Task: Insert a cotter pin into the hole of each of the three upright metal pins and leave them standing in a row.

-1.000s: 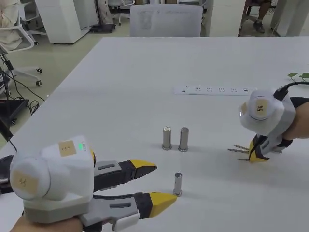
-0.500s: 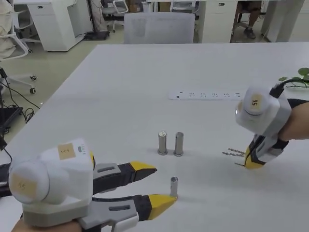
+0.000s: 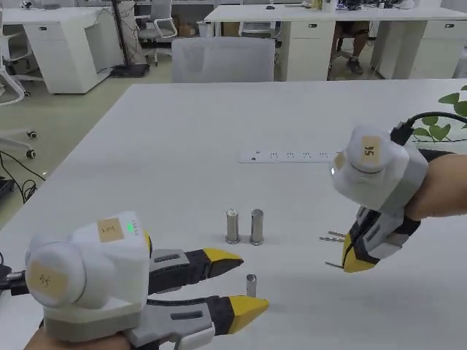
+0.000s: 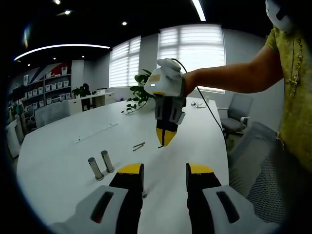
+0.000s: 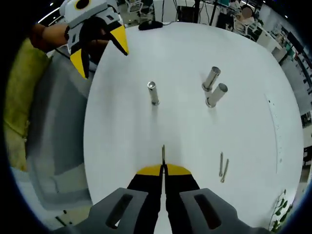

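Note:
Two tall metal pins (image 3: 232, 226) (image 3: 257, 227) stand side by side at mid-table. A shorter pin (image 3: 251, 284) stands nearer me, between the yellow tips of my left gripper (image 3: 237, 284), which is open and not touching it. My right gripper (image 3: 349, 264) hovers above the table to the right, shut on one thin cotter pin (image 5: 163, 155) that sticks out past its tips. Two loose cotter pins (image 5: 223, 165) lie on the table beside it. The left gripper view shows the right gripper (image 4: 165, 131) ahead and the two tall pins (image 4: 101, 165) to its left.
A white power strip (image 3: 288, 156) lies behind the pins. A potted plant (image 3: 445, 124) sits at the table's right edge, and a grey chair (image 3: 222, 58) stands at its far end. The white table (image 3: 182, 146) is bare around the pins.
My right gripper has risen off the table where the cotter pins lay, shut on one of them, and shifted slightly left. The left gripper has stayed open beside the short pin.

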A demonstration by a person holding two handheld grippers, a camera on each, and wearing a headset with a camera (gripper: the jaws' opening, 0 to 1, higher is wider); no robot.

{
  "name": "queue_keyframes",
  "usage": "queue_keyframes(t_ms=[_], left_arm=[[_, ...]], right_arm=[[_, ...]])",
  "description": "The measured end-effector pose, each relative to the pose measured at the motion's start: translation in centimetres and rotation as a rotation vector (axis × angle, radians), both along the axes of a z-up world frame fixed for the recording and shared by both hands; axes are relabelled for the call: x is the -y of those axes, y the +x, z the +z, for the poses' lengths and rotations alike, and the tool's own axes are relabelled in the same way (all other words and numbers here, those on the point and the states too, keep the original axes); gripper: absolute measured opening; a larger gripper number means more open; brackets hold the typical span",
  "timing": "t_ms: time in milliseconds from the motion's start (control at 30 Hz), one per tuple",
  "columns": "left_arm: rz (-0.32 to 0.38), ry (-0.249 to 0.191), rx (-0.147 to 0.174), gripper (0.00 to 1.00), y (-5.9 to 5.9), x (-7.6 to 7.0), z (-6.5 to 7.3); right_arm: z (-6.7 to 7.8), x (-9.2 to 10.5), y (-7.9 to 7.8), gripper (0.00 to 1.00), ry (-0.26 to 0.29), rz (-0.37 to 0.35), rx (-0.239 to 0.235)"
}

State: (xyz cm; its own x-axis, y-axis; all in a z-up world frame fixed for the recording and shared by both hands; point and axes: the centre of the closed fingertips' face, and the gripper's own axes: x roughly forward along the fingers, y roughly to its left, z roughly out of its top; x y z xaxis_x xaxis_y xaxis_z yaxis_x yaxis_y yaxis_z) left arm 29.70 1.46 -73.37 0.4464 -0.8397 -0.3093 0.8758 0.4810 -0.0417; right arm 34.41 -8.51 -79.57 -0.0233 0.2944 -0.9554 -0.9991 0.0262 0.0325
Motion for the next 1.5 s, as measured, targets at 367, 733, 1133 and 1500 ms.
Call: queue_keyframes(t_ms=[367, 733, 1133, 1500], left_arm=[[-0.072, 0.018, -0.003, 0.29, -0.6, 2.6, -0.5], [-0.125, 0.039, 0.022, 0.19, -1.6, 3.8, -0.6], [-0.185, 0.061, 0.082, 0.06, -2.3, 4.7, -0.3], [-0.212, 0.078, 0.117, 0.01, -2.4, 4.8, -0.2]], right_arm=[[2.6, -3.1, -4.0, 0.02, 0.037, 0.101, 0.003], [4.1, -4.8, -6.3, 0.02, 0.04, 0.173, 0.015], [4.5, -5.0, -7.2, 0.02, 0.015, 0.191, -0.002], [4.6, -5.0, -7.5, 0.02, -0.003, 0.196, -0.026]])
